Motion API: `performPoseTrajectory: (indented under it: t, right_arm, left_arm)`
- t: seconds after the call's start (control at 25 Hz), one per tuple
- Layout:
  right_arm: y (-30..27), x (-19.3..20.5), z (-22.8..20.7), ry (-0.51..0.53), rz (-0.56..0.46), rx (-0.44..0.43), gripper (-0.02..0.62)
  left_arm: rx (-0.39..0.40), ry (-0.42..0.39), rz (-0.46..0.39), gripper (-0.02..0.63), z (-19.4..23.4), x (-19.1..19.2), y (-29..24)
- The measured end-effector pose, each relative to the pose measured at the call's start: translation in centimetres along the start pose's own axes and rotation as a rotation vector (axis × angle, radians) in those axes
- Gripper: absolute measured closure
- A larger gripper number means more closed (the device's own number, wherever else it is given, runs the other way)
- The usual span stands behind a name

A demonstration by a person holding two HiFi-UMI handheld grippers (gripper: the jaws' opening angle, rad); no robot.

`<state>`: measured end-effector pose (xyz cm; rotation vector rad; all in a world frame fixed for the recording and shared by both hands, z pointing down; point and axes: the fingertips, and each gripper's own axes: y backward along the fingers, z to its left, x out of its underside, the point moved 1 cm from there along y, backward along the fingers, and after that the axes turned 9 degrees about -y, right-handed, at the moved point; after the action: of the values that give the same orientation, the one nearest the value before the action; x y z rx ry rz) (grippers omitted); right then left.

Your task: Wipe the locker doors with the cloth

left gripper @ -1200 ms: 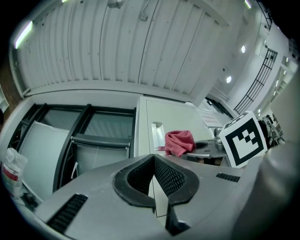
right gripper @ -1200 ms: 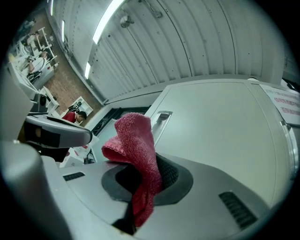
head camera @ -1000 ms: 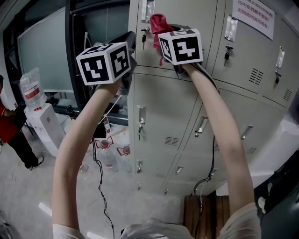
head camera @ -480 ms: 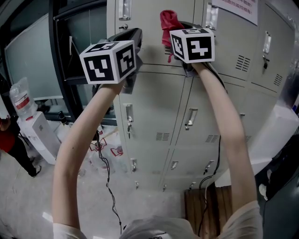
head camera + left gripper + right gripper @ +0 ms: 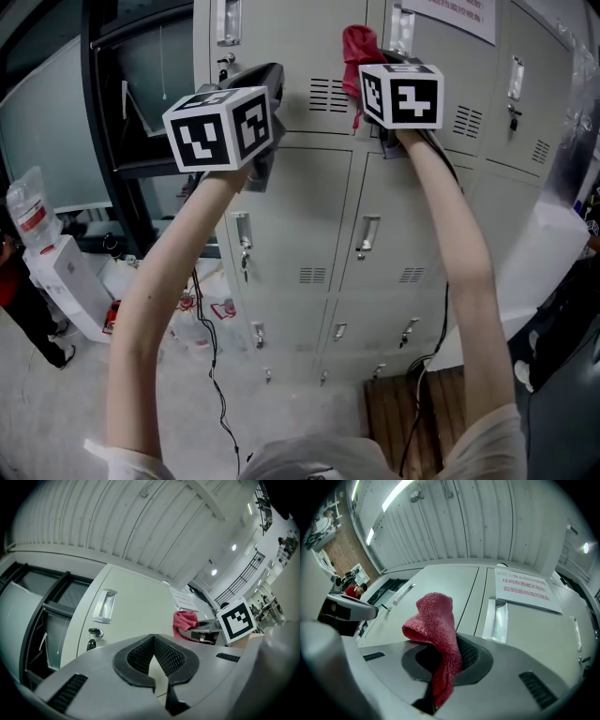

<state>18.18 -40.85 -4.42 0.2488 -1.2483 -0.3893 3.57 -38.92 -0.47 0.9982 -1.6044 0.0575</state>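
Two grippers raised at bank of pale grey metal locker doors [image 5: 309,211]. We log right gripper [image 5: 440,667] clamped on pink-red fluffy terry cloth [image 5: 436,620]: lower tail pinched between pads, upper fold flopping free above jaws, near upper door beside vent slots [image 5: 328,94]. Contact with door not certain. Left gripper [image 5: 157,665] closed, pads meeting at tips, nothing held. We judge cloth light, soft, limp and compressible, and pile should grip pads well. Best hold is bunched middle, leaving broad free fold for door. Door stiff, should take pressure.
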Motion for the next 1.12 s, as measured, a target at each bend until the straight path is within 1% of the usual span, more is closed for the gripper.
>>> performPoseTrajectory:
  t: [0.2,0.44,0.68,0.8,0.84,0.92,1.04,1.12]
  right_arm:
    - [0.2,0.3,-0.4,0.011,0.022,0.059,0.564]
    - [0.6,0.4,-1.4,0.013,0.044,0.147,0.563]
    - [0.6,0.4,-1.8,0.017,0.054,0.162,0.563]
    - [0.7,0.3,-1.8,-0.020,0.046,0.169,0.563]
    - [0.9,0.1,-1.6,-0.044,0.031,0.160,0.563]
    - [1.5,-0.6,-0.1,-0.090,-0.009,0.105,0.563]
    - [2.4,-1.9,4.0,-0.145,-0.061,-0.034,0.563]
    - [2.9,-3.1,7.2,-0.189,-0.095,-0.135,0.563]
  left_arm:
    - [0.002,-0.009,0.003,0.591,-0.2,0.2,-0.1]
    - [-0.010,-0.023,0.009,0.591,0.6,0.2,0.3]
    - [-0.029,-0.019,0.016,0.591,1.7,0.3,1.1]
    - [-0.035,-0.022,0.013,0.591,2.0,0.1,1.6]
    - [-0.036,-0.023,0.007,0.591,2.0,0.0,1.9]
    - [-0.034,-0.026,-0.002,0.591,2.1,-0.4,2.4]
    - [-0.050,-0.044,-0.017,0.591,2.8,-1.3,3.4]
    - [-0.069,-0.070,-0.022,0.591,3.5,-1.9,4.3]
